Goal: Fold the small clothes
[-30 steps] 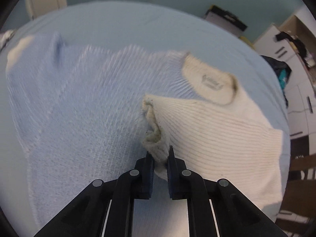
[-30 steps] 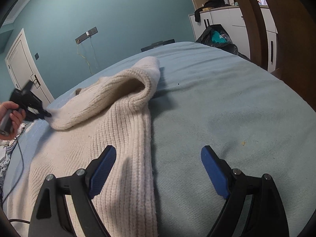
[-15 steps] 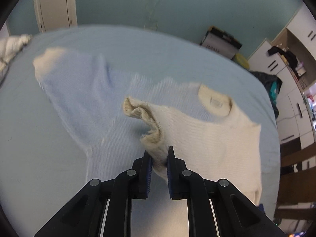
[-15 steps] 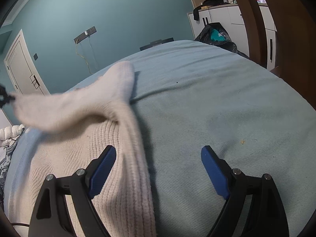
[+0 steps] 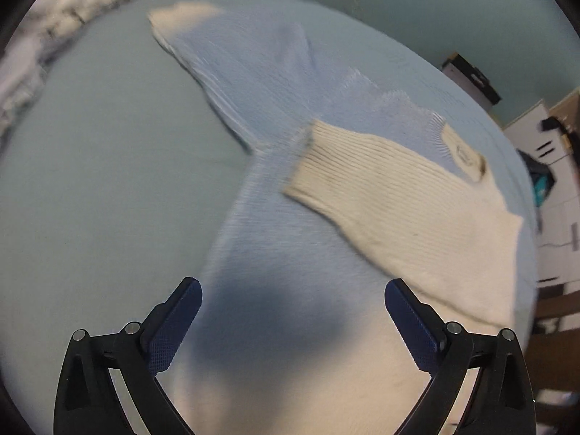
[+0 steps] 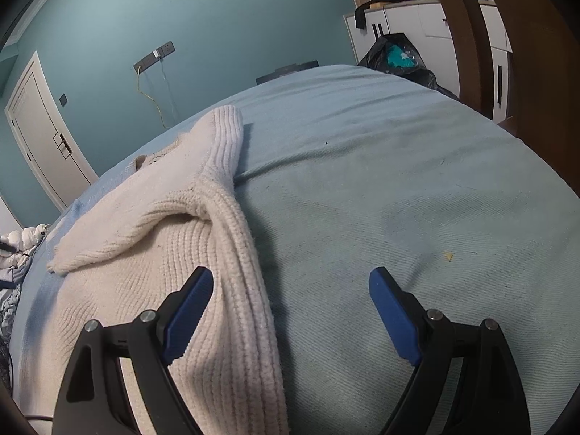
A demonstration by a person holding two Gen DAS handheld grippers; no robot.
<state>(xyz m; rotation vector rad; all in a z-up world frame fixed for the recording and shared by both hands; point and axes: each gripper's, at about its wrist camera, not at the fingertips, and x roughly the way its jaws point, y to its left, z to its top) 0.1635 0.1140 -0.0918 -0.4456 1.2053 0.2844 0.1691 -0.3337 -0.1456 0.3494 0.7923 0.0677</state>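
The cream knit sweater (image 5: 417, 195) lies flat on the light blue bed cover (image 6: 398, 181), one sleeve (image 5: 348, 166) folded inward across its body. The left gripper (image 5: 291, 311) hangs above the sweater; its jaws have just been opening and now stand wide with nothing between them. The right gripper (image 6: 290, 304) is likewise spread and empty, straddling the sweater's side edge, one finger over the knit, the other over bare cover.
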